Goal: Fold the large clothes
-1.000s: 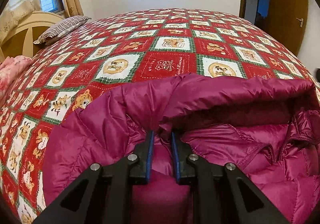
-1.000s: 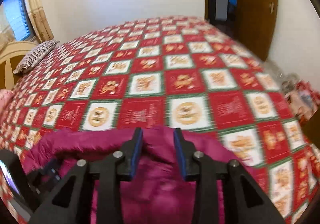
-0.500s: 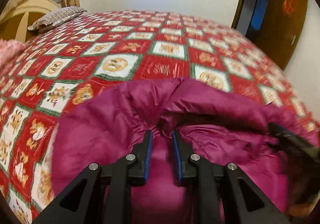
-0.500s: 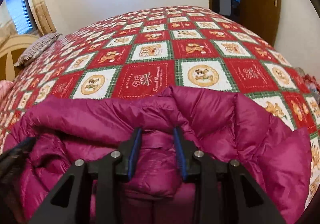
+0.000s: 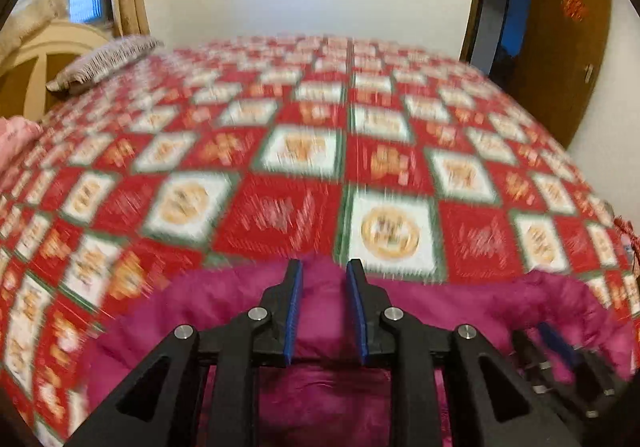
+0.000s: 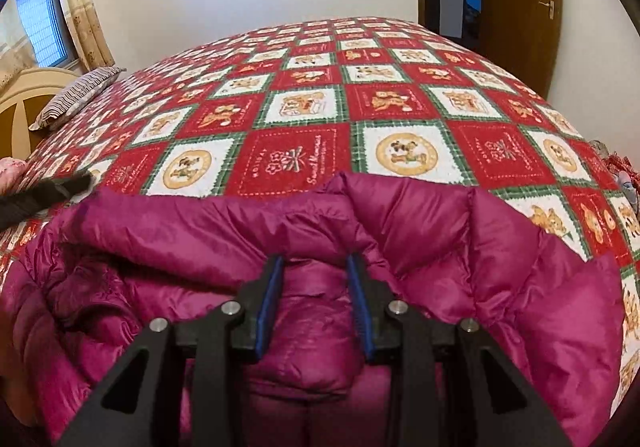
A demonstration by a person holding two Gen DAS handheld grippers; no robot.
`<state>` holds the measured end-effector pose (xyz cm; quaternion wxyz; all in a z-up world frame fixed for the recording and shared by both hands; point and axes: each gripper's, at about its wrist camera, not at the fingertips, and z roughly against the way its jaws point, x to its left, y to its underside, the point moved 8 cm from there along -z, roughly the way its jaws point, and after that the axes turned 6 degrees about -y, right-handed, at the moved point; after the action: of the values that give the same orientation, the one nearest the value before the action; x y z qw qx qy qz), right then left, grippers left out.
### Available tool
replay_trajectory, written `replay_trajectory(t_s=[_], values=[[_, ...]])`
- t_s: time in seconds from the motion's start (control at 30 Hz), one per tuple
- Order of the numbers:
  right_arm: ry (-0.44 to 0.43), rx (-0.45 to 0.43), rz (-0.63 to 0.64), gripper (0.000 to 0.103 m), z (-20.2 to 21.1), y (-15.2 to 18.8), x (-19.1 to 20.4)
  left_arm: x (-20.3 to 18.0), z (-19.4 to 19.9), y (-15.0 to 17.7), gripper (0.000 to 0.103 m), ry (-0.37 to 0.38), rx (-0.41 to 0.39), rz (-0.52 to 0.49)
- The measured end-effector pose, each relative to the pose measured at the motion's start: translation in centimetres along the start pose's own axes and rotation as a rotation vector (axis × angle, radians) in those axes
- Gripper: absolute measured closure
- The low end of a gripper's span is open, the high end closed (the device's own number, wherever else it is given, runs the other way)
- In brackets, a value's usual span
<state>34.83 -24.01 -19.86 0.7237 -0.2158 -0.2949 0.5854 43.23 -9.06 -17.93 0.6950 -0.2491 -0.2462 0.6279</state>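
I have the magenta down jacket (image 6: 460, 259) lying across the bottom of both views, on the bed with the red-and-white checked quilt (image 6: 304, 103), its puffy folded edge running from lower left to lower right. My right tongs (image 6: 316, 283) sit low in the middle of the right view, clamped at a moderate gap on a thick ridge of the padding; the fabric bulges between the blue pads and looks pinched.

My left tongs (image 5: 323, 287) are in the lower middle of the left view, which is smeared with blur. Their jaws have just been opening and stand narrow. Jacket cloth shows in the gap between them, but I judge the pads are no longer pressing on it, so that side looks let go.

The risks as I see them:

- With only one side gripped, any lift from the right tongs would drag the jacket askew and undo the fold line.
- The shell is slick and the filling springy; a ridge held at this gap could slide out, and the folded flap may puff back open by itself.
- My right tongs show at the lower right of the left view, near the left pair; crossing paths could knock them together.
- Re-gripping through this blur, I might catch one layer only, or pinch the quilt with it.
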Motion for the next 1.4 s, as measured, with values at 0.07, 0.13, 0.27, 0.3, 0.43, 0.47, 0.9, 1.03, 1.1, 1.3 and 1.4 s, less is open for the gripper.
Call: replay_trajectory(t_s=[0.07, 0.13, 0.27, 0.3, 0.43, 0.47, 0.9, 1.03, 1.1, 1.3, 1.4], values=[[-0.012, -0.003, -0.004, 0.066, 0.1, 0.0, 0.0, 0.0, -1.8, 1.7, 0.08, -0.014, 0.024, -0.005], [-0.012, -0.003, -0.003, 0.066, 0.0, 0.0, 0.1, -0.2, -1.5, 1.8, 0.08, -0.041, -0.013, -0.021], [-0.006, -0.002, 0.003, 0.065, 0.1, -0.1, 0.2, -1.0, -1.5, 2.1, 0.079, -0.137, -0.034, -0.098], [-0.004, 0.0, 0.003, 0.065, 0.1, -0.1, 0.2, -1.1, -1.5, 2.1, 0.079, -0.151, -0.04, -0.111], [0.024, 0.012, 0.011, 0.065, 0.5, -0.2, 0.4, -1.1, -1.5, 2.2, 0.079, -0.151, -0.047, -0.111], [0.02, 0.021, 0.013, 0.065, 0.9, -0.4, 0.6, -1.0, -1.7, 2.1, 0.079, -0.15, -0.047, -0.11], [0.064, 0.031, -0.002, 0.058, 0.0, -0.2, -2.6, -1.0, -1.6, 2.2, 0.079, -0.15, -0.047, -0.109], [0.101, 0.026, 0.031, 0.057, -0.2, -0.3, -2.3, -1.0, -1.6, 2.2, 0.079, -0.148, -0.048, -0.108], [0.108, 0.019, 0.035, 0.057, 0.0, -0.2, -2.3, -1.0, -1.6, 2.2, 0.079, -0.146, -0.048, -0.106], [0.094, 0.011, 0.024, 0.057, 0.0, -0.2, -2.4, -1.1, -1.5, 2.2, 0.079, -0.144, -0.049, -0.103], [0.081, 0.021, 0.011, 0.057, 0.1, -0.2, -2.5, -1.1, -1.5, 2.2, 0.079, -0.143, -0.049, -0.102]])
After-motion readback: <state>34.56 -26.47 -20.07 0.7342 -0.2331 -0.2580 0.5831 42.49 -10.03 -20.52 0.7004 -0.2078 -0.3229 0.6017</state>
